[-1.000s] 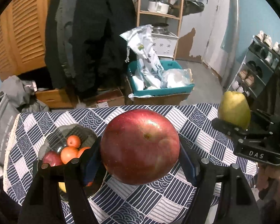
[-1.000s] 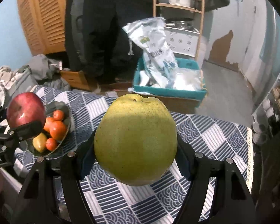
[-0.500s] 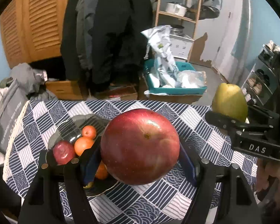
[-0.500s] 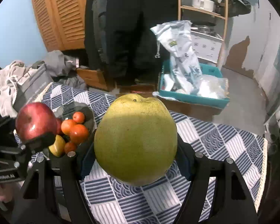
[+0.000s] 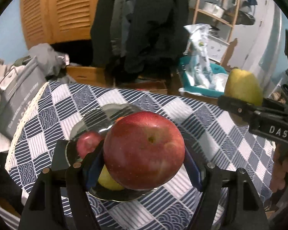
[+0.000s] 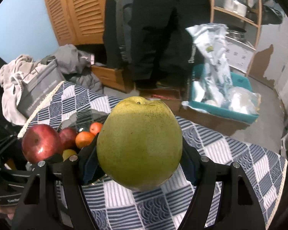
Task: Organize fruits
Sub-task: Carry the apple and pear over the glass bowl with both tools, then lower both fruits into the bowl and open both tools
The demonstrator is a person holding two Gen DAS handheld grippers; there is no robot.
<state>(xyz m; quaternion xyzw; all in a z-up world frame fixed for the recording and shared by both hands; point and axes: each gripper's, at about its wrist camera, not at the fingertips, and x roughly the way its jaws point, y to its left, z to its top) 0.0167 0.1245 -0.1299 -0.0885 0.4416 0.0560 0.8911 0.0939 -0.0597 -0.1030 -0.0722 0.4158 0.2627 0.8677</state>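
My left gripper (image 5: 144, 153) is shut on a big red apple (image 5: 144, 150) and holds it above a dark glass fruit bowl (image 5: 105, 115). The bowl holds a smaller red apple (image 5: 88, 143), a yellow fruit (image 5: 107, 182) and oranges (image 6: 84, 139). My right gripper (image 6: 139, 153) is shut on a large green-yellow pear (image 6: 139, 143), held above the table to the right of the bowl (image 6: 80, 117). The pear also shows in the left wrist view (image 5: 242, 88), the held apple in the right wrist view (image 6: 40, 143).
The table has a blue-and-white checked cloth (image 5: 211, 134). Beyond its far edge are a grey bag (image 5: 17, 97), hanging dark coats (image 5: 144, 19), a teal crate (image 5: 201, 88) with plastic bags and a wooden shelf (image 5: 217, 9).
Both grippers have swung left with their fruit. The bowl has come nearer and now lies right under the held apple. The pear has moved closer to the bowl.
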